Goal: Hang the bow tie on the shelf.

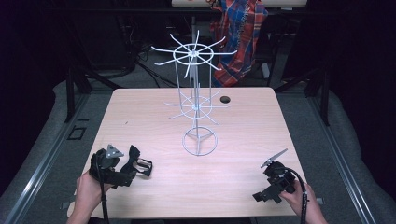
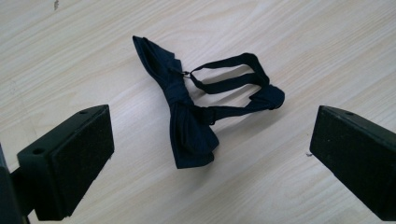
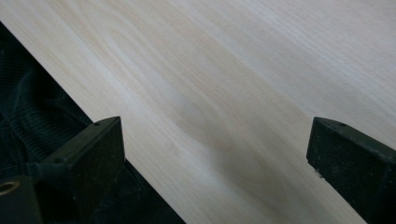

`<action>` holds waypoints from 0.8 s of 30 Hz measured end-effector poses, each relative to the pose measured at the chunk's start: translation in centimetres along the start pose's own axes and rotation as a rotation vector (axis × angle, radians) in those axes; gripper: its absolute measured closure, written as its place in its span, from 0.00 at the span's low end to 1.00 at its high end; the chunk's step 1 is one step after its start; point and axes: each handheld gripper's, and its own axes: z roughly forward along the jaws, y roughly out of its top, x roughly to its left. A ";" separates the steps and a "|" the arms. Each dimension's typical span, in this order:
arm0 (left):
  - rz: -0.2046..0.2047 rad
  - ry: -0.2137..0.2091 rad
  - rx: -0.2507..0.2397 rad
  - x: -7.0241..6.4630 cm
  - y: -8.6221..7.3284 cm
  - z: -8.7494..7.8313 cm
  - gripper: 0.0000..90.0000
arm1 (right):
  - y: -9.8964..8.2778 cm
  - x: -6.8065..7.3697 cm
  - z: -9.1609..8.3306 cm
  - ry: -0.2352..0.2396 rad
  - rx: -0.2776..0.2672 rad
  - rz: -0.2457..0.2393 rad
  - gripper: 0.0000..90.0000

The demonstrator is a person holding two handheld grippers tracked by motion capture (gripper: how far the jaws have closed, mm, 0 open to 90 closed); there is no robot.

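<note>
Both grippers' jaws stand wide apart: the left gripper (image 2: pixel 210 154) faces a dark navy fabric bow tie (image 2: pixel 191 112) lying on the pale wooden table (image 2: pixel 303 42); the right gripper (image 3: pixel 215 163) holds nothing.

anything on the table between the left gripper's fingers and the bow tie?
No. In the left gripper view, only bare wooden table lies between the open fingers and the bow tie.
</note>
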 end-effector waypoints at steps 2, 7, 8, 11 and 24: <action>0.003 0.002 0.001 -0.1 0.0 0.0 0.00 | 0.0 0.0 0.2 0.006 0.004 0.005 0.04; 0.020 -0.011 0.008 -0.4 0.2 0.2 0.00 | -0.1 -0.3 0.2 -0.008 0.014 0.017 0.06; 0.024 -0.011 0.003 -0.5 0.3 0.4 0.00 | -0.1 -0.1 0.3 -0.012 0.029 0.009 0.07; 0.033 -0.016 0.000 -0.6 0.5 0.4 0.00 | 0.0 0.0 0.5 -0.001 0.033 0.010 0.07; 0.085 -0.036 0.028 -2.0 1.5 1.6 0.00 | 0.0 -0.1 0.6 -0.004 0.051 0.017 0.07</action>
